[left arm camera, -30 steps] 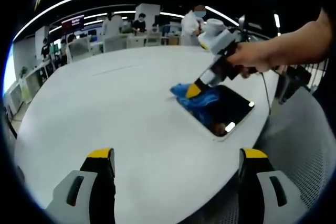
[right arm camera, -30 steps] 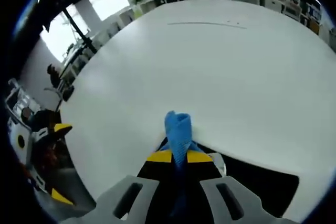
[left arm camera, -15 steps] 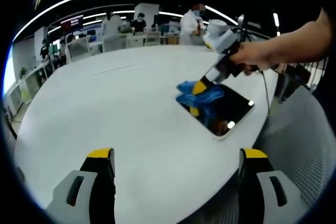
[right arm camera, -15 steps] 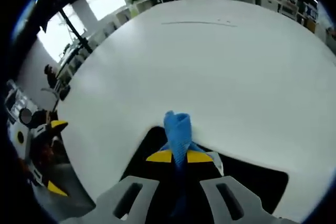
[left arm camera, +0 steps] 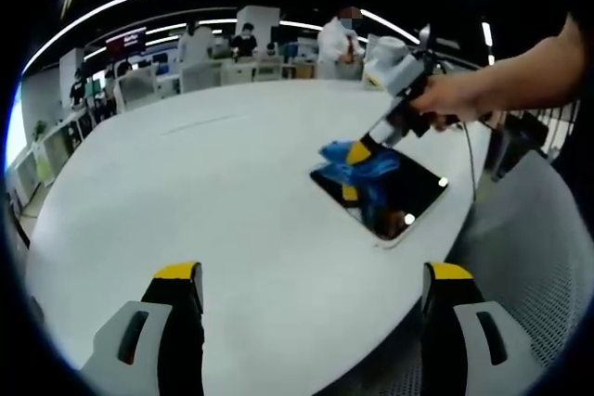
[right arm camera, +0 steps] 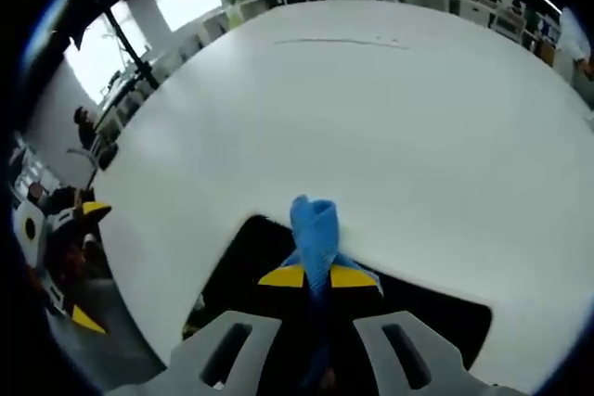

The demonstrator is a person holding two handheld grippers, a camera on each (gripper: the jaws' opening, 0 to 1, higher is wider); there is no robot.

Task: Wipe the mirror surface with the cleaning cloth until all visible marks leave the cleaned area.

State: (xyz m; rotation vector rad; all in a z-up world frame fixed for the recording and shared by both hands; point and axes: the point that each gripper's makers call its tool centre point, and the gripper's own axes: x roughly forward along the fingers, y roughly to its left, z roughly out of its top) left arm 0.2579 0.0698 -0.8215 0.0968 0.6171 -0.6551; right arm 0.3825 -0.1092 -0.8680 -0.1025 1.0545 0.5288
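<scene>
Right claw (right arm camera: 317,277) pinching crumpled blue cloth (right arm camera: 315,229) on dark glossy rectangular mirror (left arm camera: 401,194); left claw (left arm camera: 311,285) wide.

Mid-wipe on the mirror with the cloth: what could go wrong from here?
The dark rectangular mirror lies loose near the edge of the white round table; a firm stroke by the right gripper could slide it toward that edge. The blue cleaning cloth is pinched as a narrow bunch between shut jaws, so the yellow-tipped fingertips might scrape the glass. The left gripper hangs open, bracing nothing.
</scene>
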